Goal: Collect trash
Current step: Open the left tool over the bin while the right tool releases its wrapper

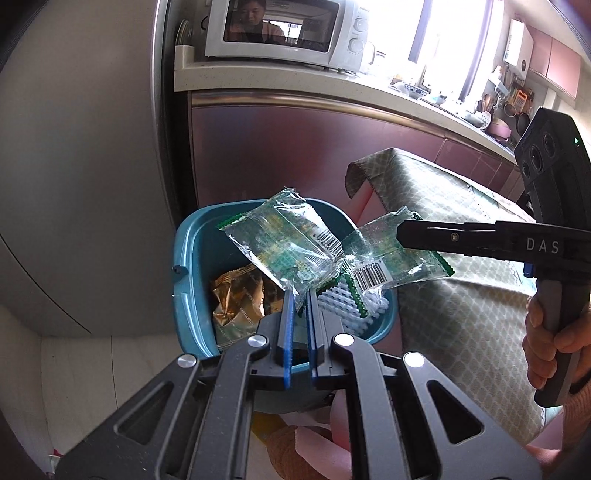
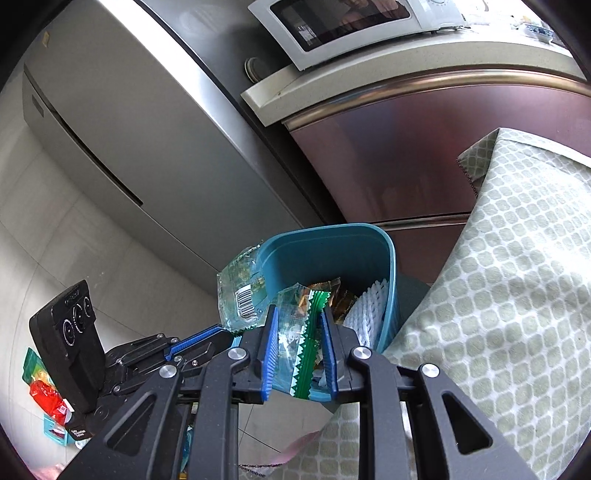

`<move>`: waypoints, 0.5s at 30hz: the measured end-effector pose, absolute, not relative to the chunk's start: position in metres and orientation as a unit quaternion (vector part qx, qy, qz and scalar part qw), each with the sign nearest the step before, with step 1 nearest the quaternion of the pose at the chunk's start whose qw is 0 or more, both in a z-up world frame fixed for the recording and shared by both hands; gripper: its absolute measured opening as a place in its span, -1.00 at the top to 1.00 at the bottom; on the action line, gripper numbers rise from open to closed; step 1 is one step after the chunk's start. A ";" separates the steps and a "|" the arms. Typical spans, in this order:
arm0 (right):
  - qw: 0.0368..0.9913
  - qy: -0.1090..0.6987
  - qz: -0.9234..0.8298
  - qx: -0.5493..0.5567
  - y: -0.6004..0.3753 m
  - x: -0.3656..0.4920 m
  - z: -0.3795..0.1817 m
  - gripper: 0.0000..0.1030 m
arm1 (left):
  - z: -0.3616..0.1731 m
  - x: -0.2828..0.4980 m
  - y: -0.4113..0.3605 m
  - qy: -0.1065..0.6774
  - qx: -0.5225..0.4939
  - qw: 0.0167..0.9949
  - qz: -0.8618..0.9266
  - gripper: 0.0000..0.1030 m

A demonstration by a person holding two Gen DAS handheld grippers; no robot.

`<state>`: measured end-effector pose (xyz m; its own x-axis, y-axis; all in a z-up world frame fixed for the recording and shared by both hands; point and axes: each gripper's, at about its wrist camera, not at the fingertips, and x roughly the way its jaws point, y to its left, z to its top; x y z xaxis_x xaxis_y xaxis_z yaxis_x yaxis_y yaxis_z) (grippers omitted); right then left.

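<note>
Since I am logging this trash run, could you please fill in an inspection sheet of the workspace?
Surface: patterned green cloth beside the bin, bare where seen.
Job's things: teal bin holding a gold wrapper and white ridged packaging; two clear green-edged wrappers over its mouth.
Clutter: red and green packets on the floor.
Grippers: left gripper shut on one clear wrapper; right gripper shut on the other wrapper.
Cables: nothing seen.
Surroundings: fridge, microwave, counter.
</note>
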<state>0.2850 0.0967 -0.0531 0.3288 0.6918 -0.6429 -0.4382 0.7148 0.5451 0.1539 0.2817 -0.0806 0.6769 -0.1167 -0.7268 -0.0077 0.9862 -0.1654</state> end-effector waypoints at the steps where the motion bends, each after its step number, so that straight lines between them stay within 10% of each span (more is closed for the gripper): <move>1: 0.803 0.462 0.350 0.137 0.098 0.285 -0.054 0.60 | -0.083 0.155 0.283 0.402 -0.078 0.912 -0.030 0.86; 15: 0.797 0.491 0.332 0.116 0.116 0.298 -0.071 0.59 | -0.106 0.169 0.284 0.429 -0.083 0.899 -0.023 0.86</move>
<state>0.2981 0.1157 -0.0711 0.2976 0.6437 -0.7050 -0.4161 0.7521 0.5111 0.1689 0.2837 -0.1056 0.6311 -0.1119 -0.7676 -0.0303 0.9852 -0.1686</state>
